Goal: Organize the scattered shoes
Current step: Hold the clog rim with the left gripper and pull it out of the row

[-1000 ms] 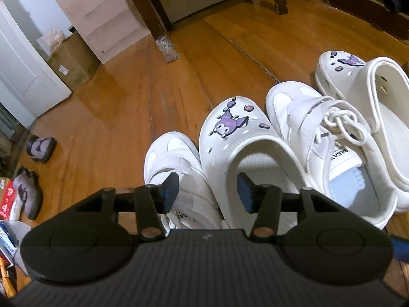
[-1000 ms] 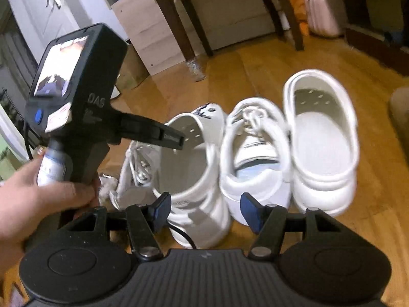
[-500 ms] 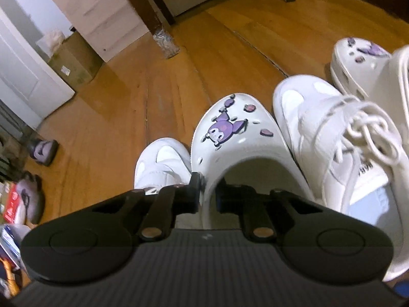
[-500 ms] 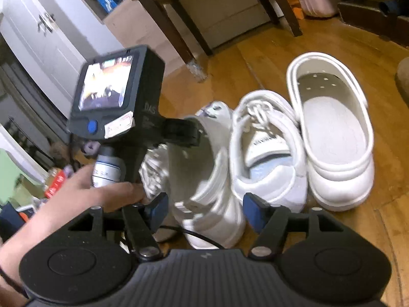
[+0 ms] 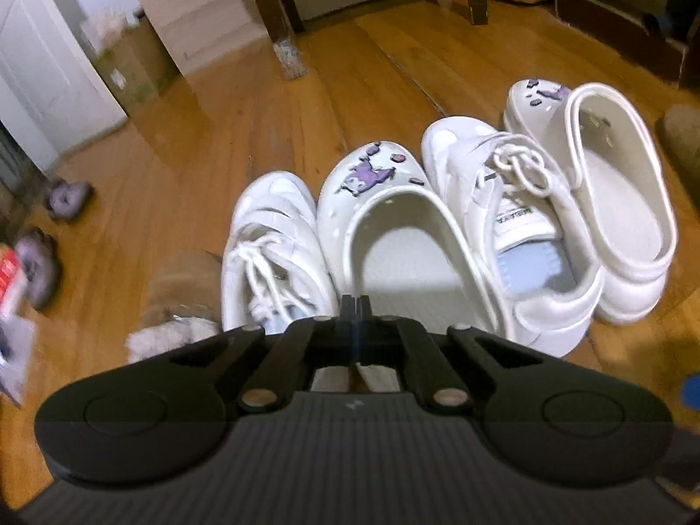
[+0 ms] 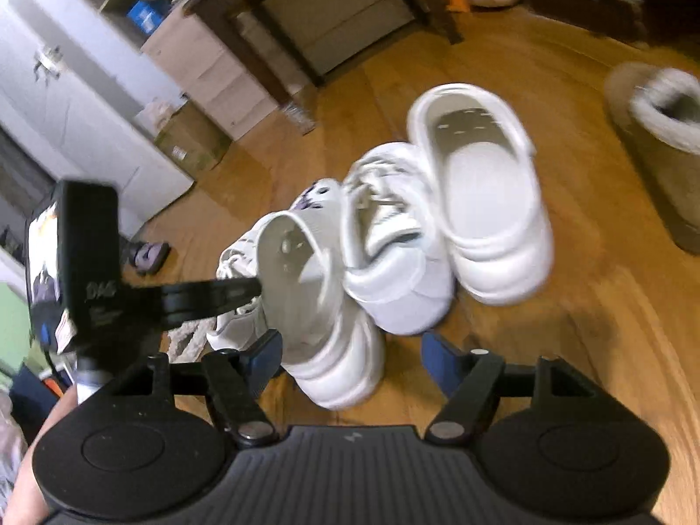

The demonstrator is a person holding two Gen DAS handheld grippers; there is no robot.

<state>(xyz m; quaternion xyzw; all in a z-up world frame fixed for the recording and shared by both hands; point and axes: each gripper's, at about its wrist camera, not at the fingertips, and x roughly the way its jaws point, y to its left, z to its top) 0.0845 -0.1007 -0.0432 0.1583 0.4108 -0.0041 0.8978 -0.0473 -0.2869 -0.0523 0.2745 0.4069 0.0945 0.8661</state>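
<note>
Here the near clog (image 5: 393, 236) is pinched at its heel rim by the left tool (image 5: 355, 306); the thin hold may slip, knocking its neighbours, while the right tool (image 6: 350, 350) is held open.

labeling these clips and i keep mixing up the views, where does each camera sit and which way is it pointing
Left wrist: rides the left tongs, facing forward and down at a row of four white shoes; its closed fingers pinch the heel rim of the charm clog.
Right wrist: rides the right tongs, fingers spread, looking down at the row; the left tongs and part of a hand show.
Shared: the charm clog and the rightmost clog.
</note>
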